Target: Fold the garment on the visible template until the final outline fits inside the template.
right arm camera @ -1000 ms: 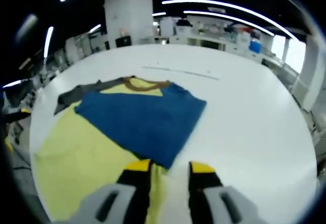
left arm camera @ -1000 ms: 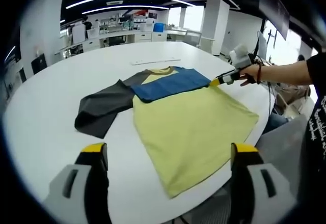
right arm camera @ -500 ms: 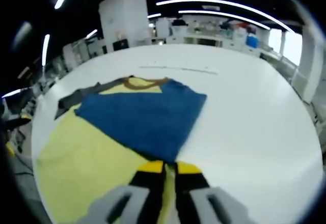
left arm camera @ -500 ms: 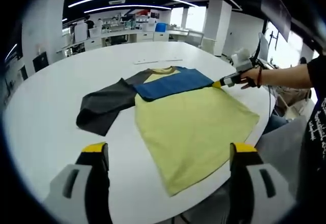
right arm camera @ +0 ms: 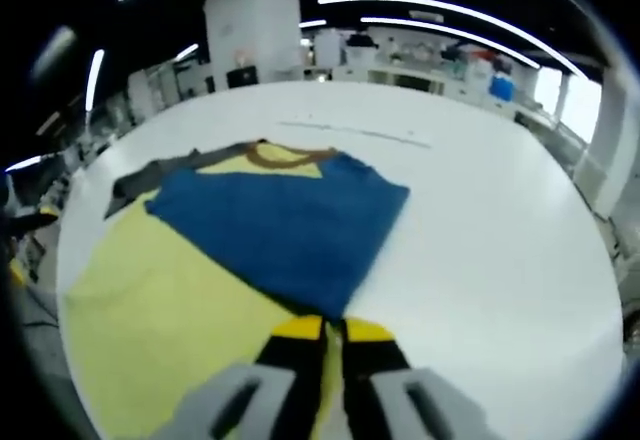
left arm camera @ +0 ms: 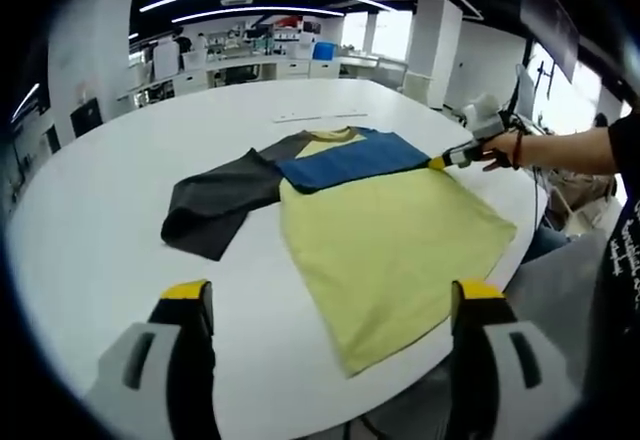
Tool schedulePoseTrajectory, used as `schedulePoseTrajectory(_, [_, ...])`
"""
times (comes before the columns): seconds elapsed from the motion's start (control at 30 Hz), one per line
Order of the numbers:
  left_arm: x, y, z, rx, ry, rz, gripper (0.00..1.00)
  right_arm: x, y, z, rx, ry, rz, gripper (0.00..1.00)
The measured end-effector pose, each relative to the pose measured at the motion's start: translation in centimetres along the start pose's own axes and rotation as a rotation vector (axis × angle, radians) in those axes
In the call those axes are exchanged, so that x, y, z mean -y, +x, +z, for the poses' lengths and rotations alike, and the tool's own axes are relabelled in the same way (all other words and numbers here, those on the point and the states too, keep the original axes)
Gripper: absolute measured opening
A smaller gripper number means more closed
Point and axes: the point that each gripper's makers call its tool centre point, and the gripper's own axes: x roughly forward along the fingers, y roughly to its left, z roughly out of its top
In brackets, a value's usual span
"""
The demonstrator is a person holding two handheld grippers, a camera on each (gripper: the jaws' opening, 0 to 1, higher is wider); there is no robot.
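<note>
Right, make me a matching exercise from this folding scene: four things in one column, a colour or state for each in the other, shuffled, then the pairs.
Things:
1. blue sleeve
2. grey sleeve
3. left gripper
4. right gripper

States:
A. jaws wide apart above the table
B. spread flat, out to the side
C. pinched shut on the sleeve's edge
D. folded over the yellow shirt

Pairs: 1-D, 2-B, 3-A, 4-C
</note>
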Motion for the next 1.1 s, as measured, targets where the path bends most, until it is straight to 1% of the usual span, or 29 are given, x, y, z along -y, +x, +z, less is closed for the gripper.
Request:
schedulePoseTrajectory(0.1, [-0.5, 0.0, -0.1, -0.002, -0.007, 0.008, 0.96, 0.1, -0.4, -0.1, -0.002, 0.006, 0.003, 0.01])
schedulePoseTrajectory(0.17, [-0.8, 0.0, -0.2, -0.004, -0.011, 0.014, 0.95, 0.1, -0.7, -0.2, -0.002, 0.026, 0.003, 0.01])
schedulePoseTrajectory(0.3, [-1.2, 0.0, -0.2, -0.003, -0.022, 0.023, 0.95, 1.4, 0.0, -0.2, -0.003, 0.037, 0.001, 0.01])
schedulePoseTrajectory(0.43, [-1.8, 0.0, -0.4, -0.005, -0.027, 0.032, 0.95, 1.1, -0.7, -0.4, -0.006, 0.041, 0.001, 0.01])
schedulePoseTrajectory(0.57, [-2.5, 0.0, -0.4, -0.003, -0.033, 0.038, 0.94, 1.5, -0.7, -0.5, -0.012, 0.038, -0.001, 0.01])
schedulePoseTrajectory(0.63, [-2.8, 0.0, -0.5, -0.003, -0.036, 0.043, 0.95, 1.3, -1.1, -0.6, -0.014, 0.033, 0.002, 0.01])
schedulePoseTrajectory(0.83, [-3.5, 0.0, -0.6, -0.001, -0.044, 0.055, 0.94, 2.2, -0.6, -0.6, -0.003, 0.038, 0.023, 0.02])
schedulePoseTrajectory(0.9, [-3.7, 0.0, -0.5, 0.002, -0.051, 0.06, 0.94, 2.0, -1.0, -0.7, -0.002, 0.075, 0.024, 0.05])
schedulePoseTrajectory(0.93, [-3.6, 0.0, -0.5, 0.003, -0.052, 0.06, 0.94, 2.1, -0.9, -0.8, -0.002, 0.068, 0.025, 0.07])
schedulePoseTrajectory(1.0, [-3.7, 0.0, -0.4, 0.004, -0.055, 0.063, 0.94, 2.1, -1.0, -0.8, 0.001, 0.064, 0.025, 0.15])
schedulePoseTrajectory(1.03, [-3.8, 0.0, -0.4, 0.005, -0.053, 0.065, 0.94, 2.0, -1.1, -0.6, 0.014, 0.068, 0.033, 0.2])
schedulePoseTrajectory(1.1, [-3.9, -0.1, -0.3, 0.007, -0.055, 0.07, 0.94, 1.6, -1.5, -0.3, 0.035, 0.082, 0.052, 0.26])
